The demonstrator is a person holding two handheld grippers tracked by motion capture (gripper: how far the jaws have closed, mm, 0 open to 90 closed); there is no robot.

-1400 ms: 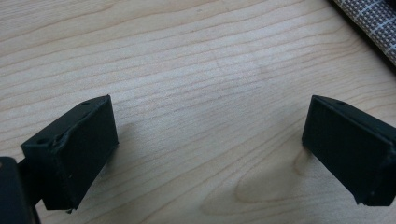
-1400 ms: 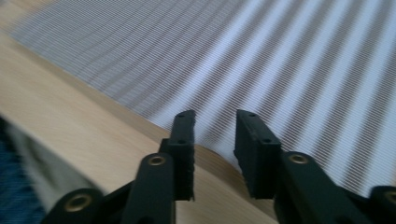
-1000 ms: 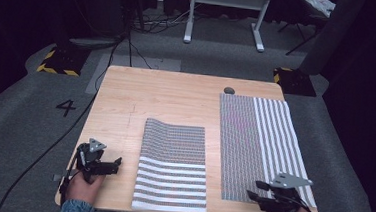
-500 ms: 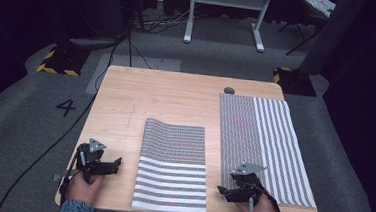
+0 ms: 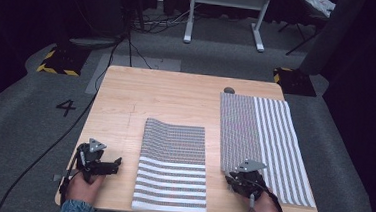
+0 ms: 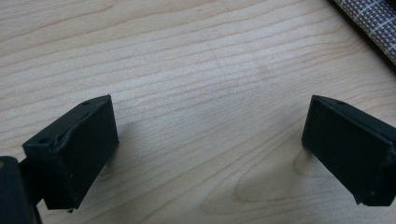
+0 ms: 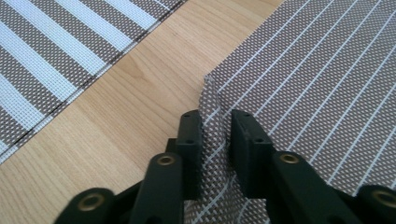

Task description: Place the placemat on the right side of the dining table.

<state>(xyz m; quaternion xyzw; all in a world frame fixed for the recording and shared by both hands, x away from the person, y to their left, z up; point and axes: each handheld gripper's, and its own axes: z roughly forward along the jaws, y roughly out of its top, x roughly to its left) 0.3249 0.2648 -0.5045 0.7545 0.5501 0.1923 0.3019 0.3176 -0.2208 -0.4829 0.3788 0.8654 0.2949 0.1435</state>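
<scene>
Left hand-held gripper (image 5: 117, 162): sits near the counter's left front corner, jaws spread wide over bare wood, nothing between them; in the left gripper view a corner of the middle mat shows at the top right.
Counter (image 5: 166, 97): pale wood, rectangular; the whole far-left half is bare and gives free room, as does the strip between the two mats.
Middle mat (image 5: 171, 167): striped woven placemat, its near edge close to the counter's front edge, its far edge slightly lifted.
Right hand-held gripper (image 5: 235, 180): jaws have just been closing and now pinch the near-left corner of the right mat, the fabric folded up between the pads (image 7: 192, 140).
Right mat (image 5: 266, 141): long, lying along the counter's right edge.
Small grey object (image 5: 229, 90): at that mat's far-left corner.
Writing: a "4" (image 5: 66, 107) on the floor to the left.
</scene>
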